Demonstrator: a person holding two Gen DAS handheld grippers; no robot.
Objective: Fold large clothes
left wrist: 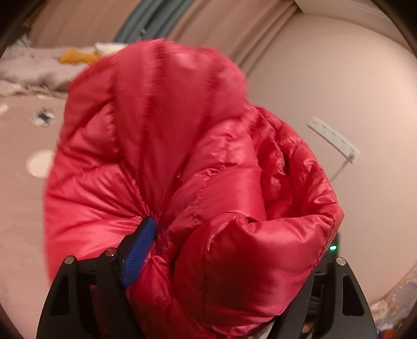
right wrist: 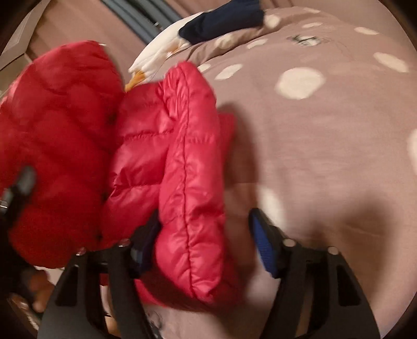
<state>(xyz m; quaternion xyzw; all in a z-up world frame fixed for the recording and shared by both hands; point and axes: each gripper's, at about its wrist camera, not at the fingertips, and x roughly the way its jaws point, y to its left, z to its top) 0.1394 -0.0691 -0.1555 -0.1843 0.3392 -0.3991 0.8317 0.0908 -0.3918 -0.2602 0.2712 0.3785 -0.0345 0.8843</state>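
Taupe cotton bedspread with pale cream polka dots [right wrist: 325, 135] covers the work surface, a bed; shadows fall across its near part. Beige pleated curtains [left wrist: 229, 28] hang behind, with a grey-teal drape [left wrist: 146, 18] between them.

Left wrist view only: white power strip [left wrist: 333, 139] with its cord lying on the plain pale sheet at right; rumpled grey bedding [left wrist: 28, 70] and a yellow item at far left, blurred.

Right wrist view only: dark navy folded garment [right wrist: 221, 23] and a white cloth [right wrist: 159, 54] at the bed's far end.

Glossy red quilted puffer jacket [left wrist: 182, 156] is bunched up off the bed, filling the left view. Left gripper [left wrist: 224, 250]: fabric is packed between its jaws, its blue ribbed pad [left wrist: 139, 254] pressing into a gathered pucker; the other finger is hidden by cloth.

Right gripper [right wrist: 206, 247]: jaws stand wide. A stitched jacket edge lies against its left finger; the right blue pad [right wrist: 263, 247] is clear of fabric.
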